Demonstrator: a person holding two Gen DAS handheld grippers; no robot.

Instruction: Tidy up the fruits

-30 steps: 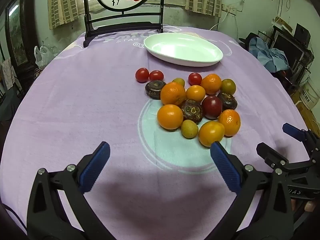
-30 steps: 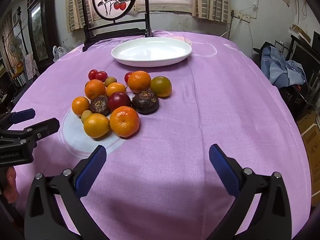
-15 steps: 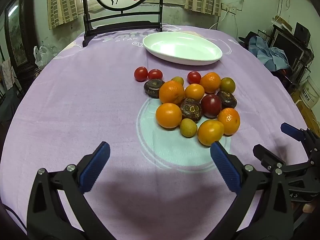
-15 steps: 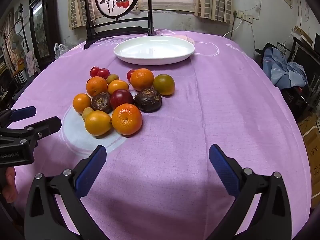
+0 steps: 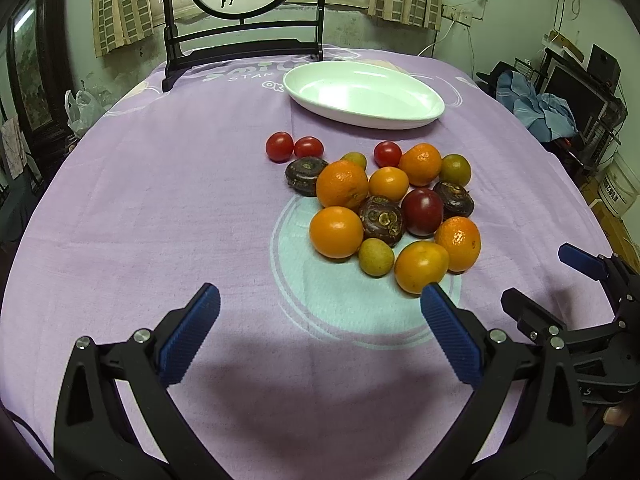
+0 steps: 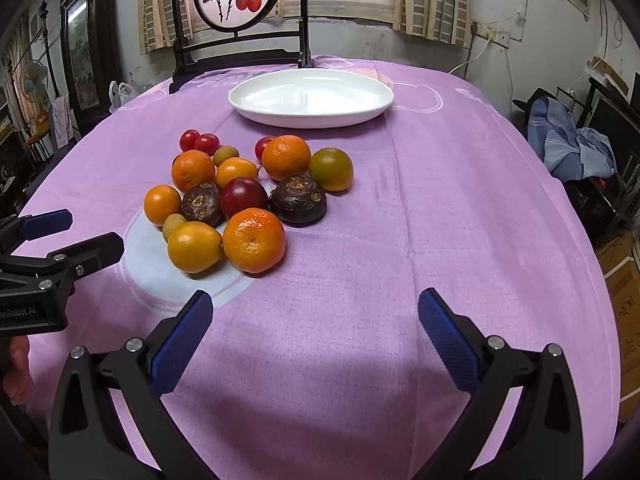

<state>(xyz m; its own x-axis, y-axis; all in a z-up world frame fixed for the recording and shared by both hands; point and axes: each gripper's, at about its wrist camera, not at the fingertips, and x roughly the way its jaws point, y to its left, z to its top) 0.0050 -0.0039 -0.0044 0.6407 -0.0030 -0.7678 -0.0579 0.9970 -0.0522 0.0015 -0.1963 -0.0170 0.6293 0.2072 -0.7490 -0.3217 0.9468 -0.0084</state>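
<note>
A heap of fruit (image 5: 384, 204) lies on the purple tablecloth: several oranges, dark brown fruits, red cherry tomatoes, a dark red plum and small green ones. It also shows in the right wrist view (image 6: 248, 192). An empty white oval plate (image 5: 366, 94) (image 6: 310, 98) stands behind it. My left gripper (image 5: 320, 308) is open and empty, just short of the heap. My right gripper (image 6: 316, 312) is open and empty, to the right of the heap; it shows in the left wrist view (image 5: 548, 284) too.
A dark wooden stand with a round painted panel (image 5: 244, 4) stands at the table's far edge. The table drops off at the right, where blue cloth (image 6: 572, 144) and clutter lie. The left gripper enters the right wrist view (image 6: 60, 236) at the left.
Both grippers have moved a little forward toward the fruit. Both stay open. No fruit has moved.
</note>
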